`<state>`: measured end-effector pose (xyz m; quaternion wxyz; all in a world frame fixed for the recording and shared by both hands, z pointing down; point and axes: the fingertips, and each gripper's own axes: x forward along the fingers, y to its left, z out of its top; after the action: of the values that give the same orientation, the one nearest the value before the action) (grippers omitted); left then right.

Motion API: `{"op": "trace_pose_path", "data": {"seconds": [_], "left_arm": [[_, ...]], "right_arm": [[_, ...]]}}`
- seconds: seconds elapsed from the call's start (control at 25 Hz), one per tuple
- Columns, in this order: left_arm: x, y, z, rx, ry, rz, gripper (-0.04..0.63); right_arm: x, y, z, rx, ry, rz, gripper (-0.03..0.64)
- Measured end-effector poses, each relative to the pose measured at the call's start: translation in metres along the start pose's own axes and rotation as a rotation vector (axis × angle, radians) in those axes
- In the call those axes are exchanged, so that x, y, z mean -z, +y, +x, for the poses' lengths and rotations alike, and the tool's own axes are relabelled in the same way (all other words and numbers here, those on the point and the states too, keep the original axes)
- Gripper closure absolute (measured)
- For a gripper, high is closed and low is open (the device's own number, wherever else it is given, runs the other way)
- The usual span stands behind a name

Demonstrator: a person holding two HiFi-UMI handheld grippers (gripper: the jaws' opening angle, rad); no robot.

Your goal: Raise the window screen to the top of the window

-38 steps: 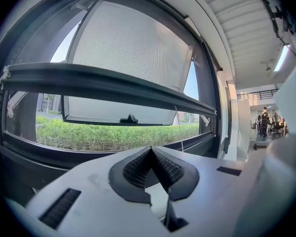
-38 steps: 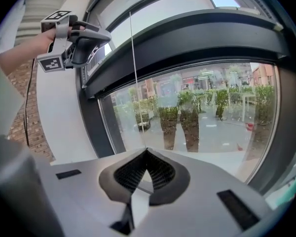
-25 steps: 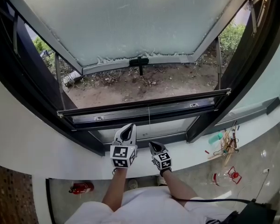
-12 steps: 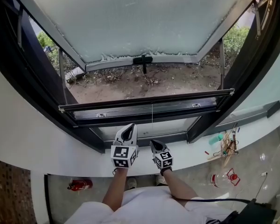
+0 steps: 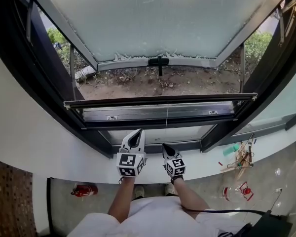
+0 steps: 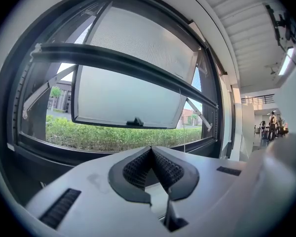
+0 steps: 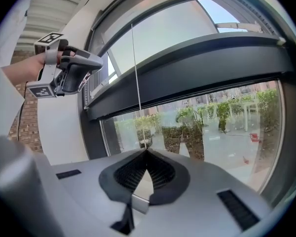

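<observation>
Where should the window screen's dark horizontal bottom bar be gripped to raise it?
Probably at mid-length of the dark horizontal bottom bar, beside the thin pale cord, coming from below. It is long, slim and level, so a central hold should lift both ends evenly.

The head view looks steeply down from above the left gripper [image 5: 137, 134] and right gripper [image 5: 166, 148], toward the screen bar [image 5: 160, 101] beyond them. Each gripper view looks up at that bar from close below.
</observation>
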<state>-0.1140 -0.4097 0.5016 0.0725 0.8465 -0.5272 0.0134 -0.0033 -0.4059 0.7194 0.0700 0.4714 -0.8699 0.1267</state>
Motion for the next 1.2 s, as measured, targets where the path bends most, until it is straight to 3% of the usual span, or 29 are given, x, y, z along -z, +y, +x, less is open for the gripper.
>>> {"op": "trace_pose_path", "data": {"seconds": [0.56,0.76,1.2], "left_arm": [[-0.002,-0.006,0.005,0.011,-0.007,-0.001,0.594],[-0.002,-0.007,0.007,0.014,-0.010,-0.001,0.594],[-0.001,-0.003,0.011,0.016,-0.012,-0.009,0.594]], "right_arm": [[-0.027,-0.008,-0.005,0.013,-0.065,-0.026,0.615],[-0.037,-0.014,-0.004,0.014,-0.103,0.052,0.615],[-0.063,-0.005,0.000,-0.019,-0.162,0.020,0.615]]}}
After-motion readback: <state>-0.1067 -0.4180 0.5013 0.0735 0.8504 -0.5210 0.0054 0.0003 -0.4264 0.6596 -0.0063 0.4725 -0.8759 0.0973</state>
